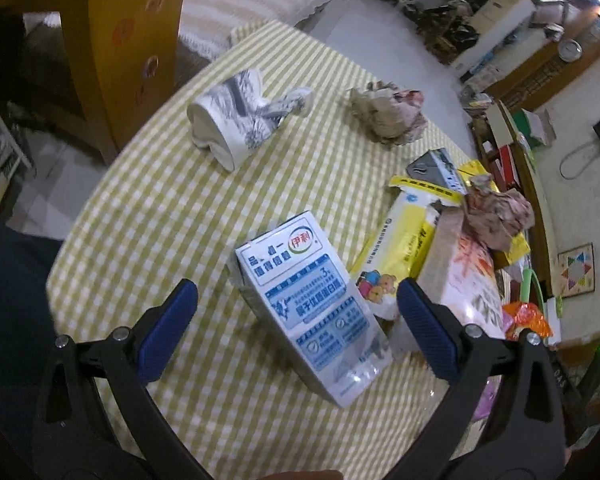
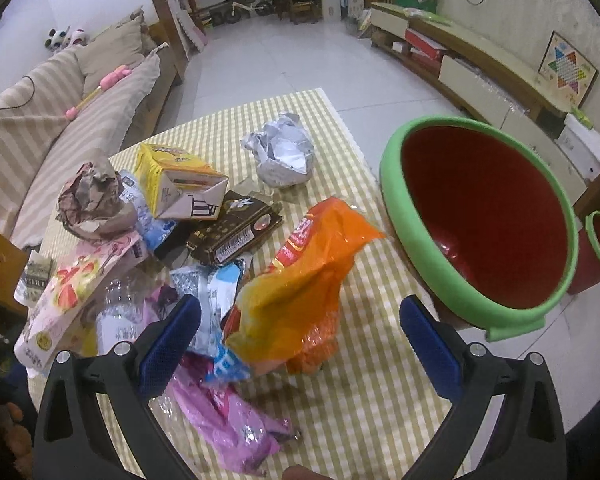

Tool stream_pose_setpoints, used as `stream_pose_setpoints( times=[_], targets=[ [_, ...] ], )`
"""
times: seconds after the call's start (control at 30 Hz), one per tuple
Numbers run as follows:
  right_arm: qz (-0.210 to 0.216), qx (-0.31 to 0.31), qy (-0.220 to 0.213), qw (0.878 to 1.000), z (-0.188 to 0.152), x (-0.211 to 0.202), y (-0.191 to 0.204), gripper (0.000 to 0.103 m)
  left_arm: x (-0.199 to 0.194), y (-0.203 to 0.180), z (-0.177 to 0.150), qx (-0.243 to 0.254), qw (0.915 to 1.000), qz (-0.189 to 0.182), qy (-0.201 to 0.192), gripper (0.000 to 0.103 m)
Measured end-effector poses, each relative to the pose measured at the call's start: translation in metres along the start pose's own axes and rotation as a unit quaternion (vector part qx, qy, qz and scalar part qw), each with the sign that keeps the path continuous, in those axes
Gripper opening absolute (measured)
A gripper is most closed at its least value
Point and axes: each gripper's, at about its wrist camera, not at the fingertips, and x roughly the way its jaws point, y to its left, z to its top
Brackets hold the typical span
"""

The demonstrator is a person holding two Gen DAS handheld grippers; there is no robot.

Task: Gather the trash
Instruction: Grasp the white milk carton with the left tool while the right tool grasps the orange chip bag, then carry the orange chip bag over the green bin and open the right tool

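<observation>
Blue-and-white cardboard milk carton point(image 1: 308, 304) lies on the checked tablecloth point(image 1: 172, 216) right between the wide-open jaws of the left gripper point(image 1: 298, 322), long side pointing away, while the open, empty right gripper point(image 2: 300, 334) faces the orange plastic snack bag point(image 2: 300, 280).

We see a striped sofa point(image 2: 60, 120) with a pink toy point(image 2: 100, 90) on it – and across the tiled floor point(image 2: 284, 56), a game board point(image 2: 568, 68) leaning against the wall.
</observation>
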Motion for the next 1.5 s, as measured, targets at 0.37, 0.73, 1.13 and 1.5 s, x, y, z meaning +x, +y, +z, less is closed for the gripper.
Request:
stream_pose_setpoints(
  times=[0.37, 0.73, 1.13, 1.5],
  targets=[
    [0.036, 0.008, 0.054, 0.998, 0.006, 0.021, -0.004, 0.057, 0.026, -0.003, 0.003, -0.014, 0.9996, -0.002, 0.023, 0.074],
    [0.053, -0.012, 0.017, 0.998, 0.012, -0.002, 0.000, 0.047, 0.021, -0.002, 0.001, 0.001, 0.9997, -0.009, 0.022, 0.065],
    [0.065, -0.050, -0.050, 0.995, 0.019, -0.041, 0.010, 0.046, -0.031, -0.002, 0.003, 0.029, 0.9989, 0.007, -0.037, 0.063],
    [0.089, -0.055, -0.070, 0.992, 0.026, -0.062, 0.010, 0.046, -0.085, -0.032, 0.007, 0.092, 0.9903, 0.013, -0.103, 0.063]
  ],
)
